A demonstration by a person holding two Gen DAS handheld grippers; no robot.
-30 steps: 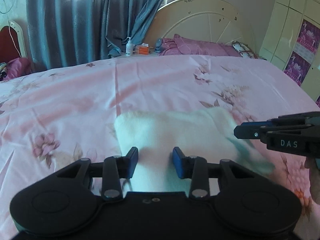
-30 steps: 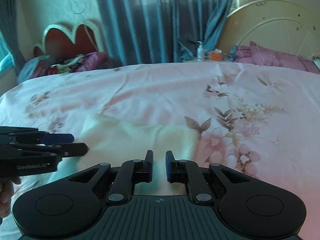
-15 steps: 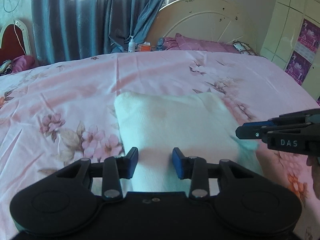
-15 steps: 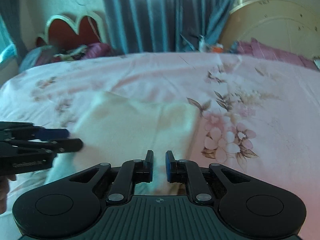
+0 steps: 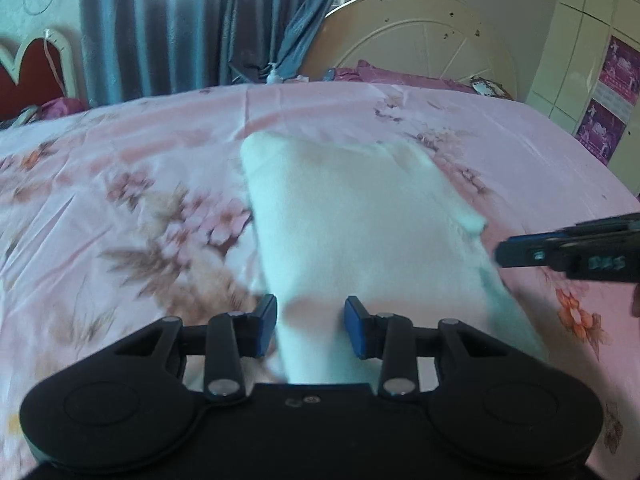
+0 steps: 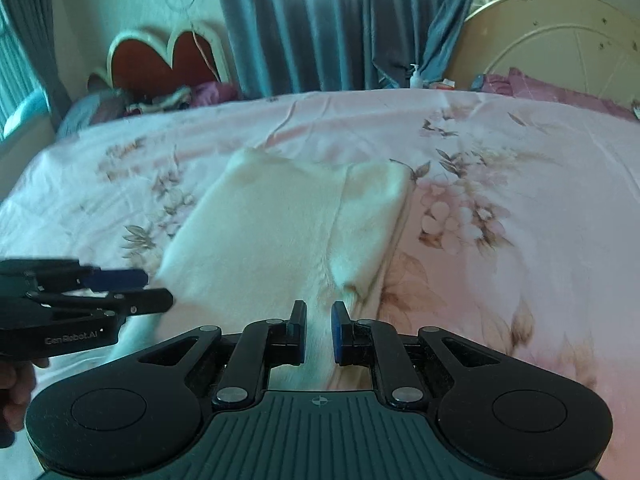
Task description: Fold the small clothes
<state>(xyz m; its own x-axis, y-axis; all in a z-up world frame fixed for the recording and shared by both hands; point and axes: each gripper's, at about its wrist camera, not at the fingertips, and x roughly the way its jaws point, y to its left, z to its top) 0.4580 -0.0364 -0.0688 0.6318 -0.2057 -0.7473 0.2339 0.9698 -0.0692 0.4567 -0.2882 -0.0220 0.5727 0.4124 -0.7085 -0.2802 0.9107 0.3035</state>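
A folded garment (image 6: 288, 232) is spread on the bedsheet (image 6: 500, 152), flanked by both grippers, with pillows (image 6: 560, 92) and curtains (image 6: 340, 20) behind.

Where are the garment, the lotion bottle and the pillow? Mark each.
garment (image 6: 280, 236), right wrist view, middle of folded panel.
lotion bottle (image 6: 416, 78), right wrist view, its body.
pillow (image 6: 560, 90), right wrist view, its top face.

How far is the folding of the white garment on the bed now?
Done: the white garment already lies on the pink bedsheet as a narrow rectangle, one side panel folded over. In hand: the left gripper and right gripper each hold its near edge. Left: probably folding that edge over toward the far end.
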